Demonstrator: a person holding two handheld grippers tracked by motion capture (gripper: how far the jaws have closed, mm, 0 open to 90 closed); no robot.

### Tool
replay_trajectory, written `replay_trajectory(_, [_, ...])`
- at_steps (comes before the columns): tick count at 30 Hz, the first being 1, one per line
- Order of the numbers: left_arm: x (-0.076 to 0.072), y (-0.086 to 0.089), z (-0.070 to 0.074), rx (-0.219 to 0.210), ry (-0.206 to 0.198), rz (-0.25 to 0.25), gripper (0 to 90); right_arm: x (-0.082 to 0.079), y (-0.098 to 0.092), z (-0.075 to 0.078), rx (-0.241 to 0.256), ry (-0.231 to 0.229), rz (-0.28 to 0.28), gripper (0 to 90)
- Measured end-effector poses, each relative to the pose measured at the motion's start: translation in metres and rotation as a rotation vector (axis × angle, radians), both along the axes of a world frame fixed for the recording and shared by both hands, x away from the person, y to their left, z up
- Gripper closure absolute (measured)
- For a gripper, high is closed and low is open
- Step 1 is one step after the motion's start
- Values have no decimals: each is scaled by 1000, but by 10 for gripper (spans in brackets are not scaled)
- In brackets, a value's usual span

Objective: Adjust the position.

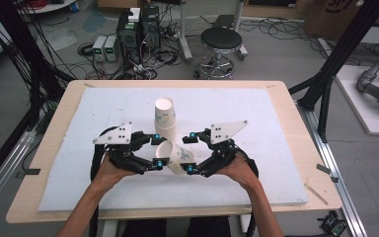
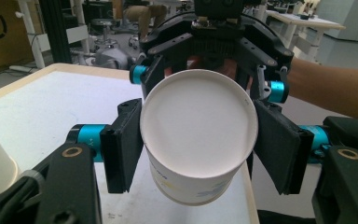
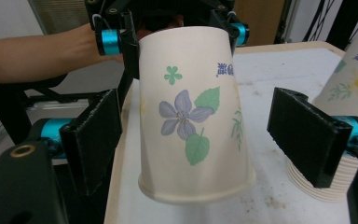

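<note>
A person sat at a pale wooden table (image 1: 54, 148) covered by a white mat (image 1: 256, 148), holding a two-jaw gripper in each hand. Seen from the high view, the left gripper (image 1: 156, 149) and the right gripper (image 1: 191, 152) faced each other near the middle of the mat, with a single paper cup (image 1: 176, 156) lying on its side in the air between them, its open mouth turned toward the left gripper. In the left gripper view, the cup (image 2: 198, 133) showed its round white inside, and the left gripper's two black jaws pressed against the rim on either side, clenched on it. In the right gripper view, the same cup (image 3: 193, 114) showed its outside, printed with a purple flower, green leaves and blue lettering; the right gripper's jaws stood spread apart, one close beside the cup wall and the other well clear of it, so this gripper was released. Just behind the grippers on the mat stood a stack of paper cups (image 1: 165, 118), upright with the mouth up. The stack's ribbed rims also appeared at the right edge of the right gripper view (image 3: 349, 140), resting on the mat.
</note>
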State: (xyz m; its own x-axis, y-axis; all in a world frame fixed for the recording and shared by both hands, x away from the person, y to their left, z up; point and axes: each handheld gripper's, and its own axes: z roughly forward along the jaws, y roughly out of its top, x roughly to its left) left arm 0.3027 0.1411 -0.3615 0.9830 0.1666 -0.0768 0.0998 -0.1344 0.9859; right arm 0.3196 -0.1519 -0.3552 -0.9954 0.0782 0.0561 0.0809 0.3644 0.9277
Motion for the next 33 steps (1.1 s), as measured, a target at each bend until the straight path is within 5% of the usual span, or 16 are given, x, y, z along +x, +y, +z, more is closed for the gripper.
replay_trajectory(26, [-2, 1, 5, -11, -2, -20, 362, 6, 21, -19, -68, 23, 62, 210])
replay_trajectory(33, [-2, 3, 4, -9, 2, -17, 364, 6, 21, -21, -62, 16, 78, 302])
